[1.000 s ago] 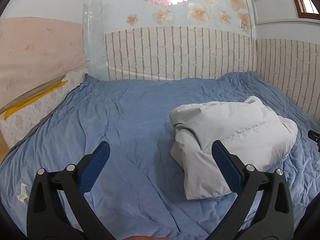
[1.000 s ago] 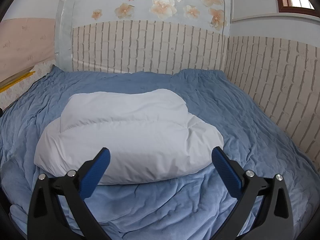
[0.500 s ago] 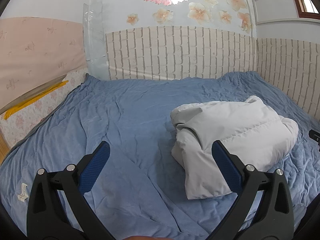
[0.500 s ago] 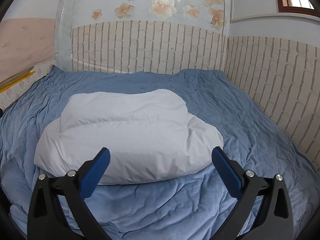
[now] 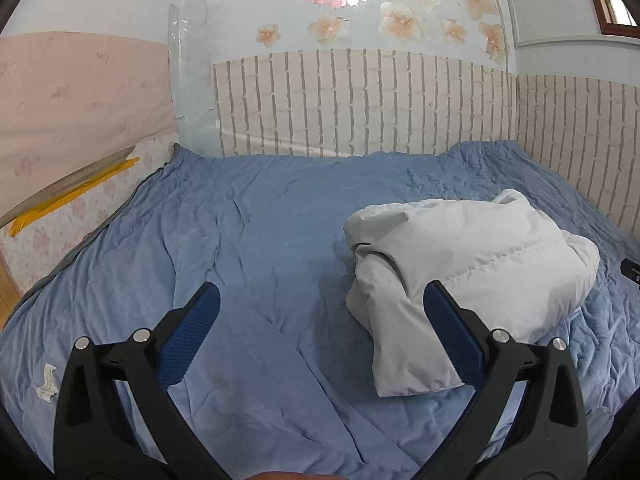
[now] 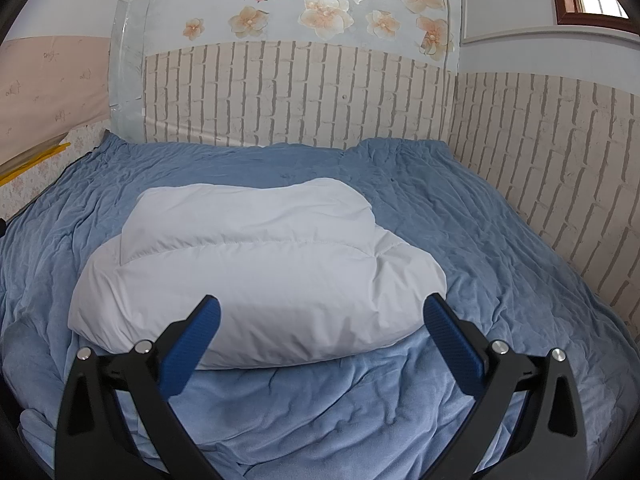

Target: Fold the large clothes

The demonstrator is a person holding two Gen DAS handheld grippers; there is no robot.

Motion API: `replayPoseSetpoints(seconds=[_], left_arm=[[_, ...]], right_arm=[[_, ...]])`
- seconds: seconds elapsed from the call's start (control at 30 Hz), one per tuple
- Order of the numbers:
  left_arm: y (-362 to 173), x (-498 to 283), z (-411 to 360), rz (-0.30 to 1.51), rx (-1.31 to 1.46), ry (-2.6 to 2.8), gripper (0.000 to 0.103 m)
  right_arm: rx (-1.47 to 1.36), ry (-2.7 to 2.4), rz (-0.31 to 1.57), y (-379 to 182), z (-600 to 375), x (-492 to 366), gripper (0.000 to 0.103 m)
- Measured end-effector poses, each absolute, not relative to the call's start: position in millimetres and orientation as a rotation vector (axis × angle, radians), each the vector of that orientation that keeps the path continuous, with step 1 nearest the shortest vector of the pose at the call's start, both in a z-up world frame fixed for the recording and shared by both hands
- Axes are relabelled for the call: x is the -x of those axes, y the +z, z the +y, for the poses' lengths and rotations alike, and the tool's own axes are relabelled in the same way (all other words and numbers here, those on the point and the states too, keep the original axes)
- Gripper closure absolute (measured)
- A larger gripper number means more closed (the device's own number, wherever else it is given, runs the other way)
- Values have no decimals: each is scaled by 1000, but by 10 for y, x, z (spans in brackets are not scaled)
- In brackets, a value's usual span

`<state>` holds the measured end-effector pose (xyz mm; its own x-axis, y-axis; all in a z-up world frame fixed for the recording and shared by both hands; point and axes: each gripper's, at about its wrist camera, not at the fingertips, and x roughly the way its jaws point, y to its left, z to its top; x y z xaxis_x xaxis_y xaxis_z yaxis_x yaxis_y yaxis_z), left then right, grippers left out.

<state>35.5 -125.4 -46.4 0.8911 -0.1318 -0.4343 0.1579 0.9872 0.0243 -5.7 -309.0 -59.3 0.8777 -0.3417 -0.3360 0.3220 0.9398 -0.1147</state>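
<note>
One puffy white quilted jacket (image 6: 256, 276) — folded into a compact bundle — is lying on the rumpled blue bedspread (image 5: 248, 240), its long axis running left to right. It is sitting straight ahead of the right gripper (image 6: 320, 320), which appears nearer; from the left gripper (image 5: 320, 312) it is lying off to the right. Both grippers — two in all — are holding their blue-padded fingers wide apart, gripping nothing. One small white scrap (image 5: 47, 382) is lying on the bedspread's near left.

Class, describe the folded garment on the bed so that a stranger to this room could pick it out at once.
Start at the bed under the brick-patterned wall, covered by a wrinkled blue blanket. On it lies the white puffer jacket, folded into a plump bundle, in front of the right gripper. It is the only white, quilted, bulky thing on the blue.
</note>
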Motion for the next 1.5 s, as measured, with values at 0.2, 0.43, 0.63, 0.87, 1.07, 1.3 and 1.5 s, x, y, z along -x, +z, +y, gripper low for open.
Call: replayPoseSetpoints(seconds=[0.2,0.43,0.63,0.87,1.07,1.3,1.5], left_arm=[[-460,-348,-1258,447,-58,-151,3],[-457,-345,-1261,447,-58,-148,3],[-464,-333,-1252,450,-51,-141,3],[-469,-330,-1240,453,-50,-142,3],[-468,-326,-1231,455,-41,-134,3],[-465,-316,-1249,454,-54,-138,3],[-461,-323,-1255,456,-51,-132,3]], right_arm=[[55,-347,360,-592,-3084,61,2],[55,-347,361,-588,-3091,58,2],[56,-347,361,-588,-3089,57,2],[56,-347,360,-586,-3095,58,2],[55,-348,361,-586,-3086,58,2],[57,-347,361,-588,-3093,59,2],[54,-348,362,-583,-3098,58,2]])
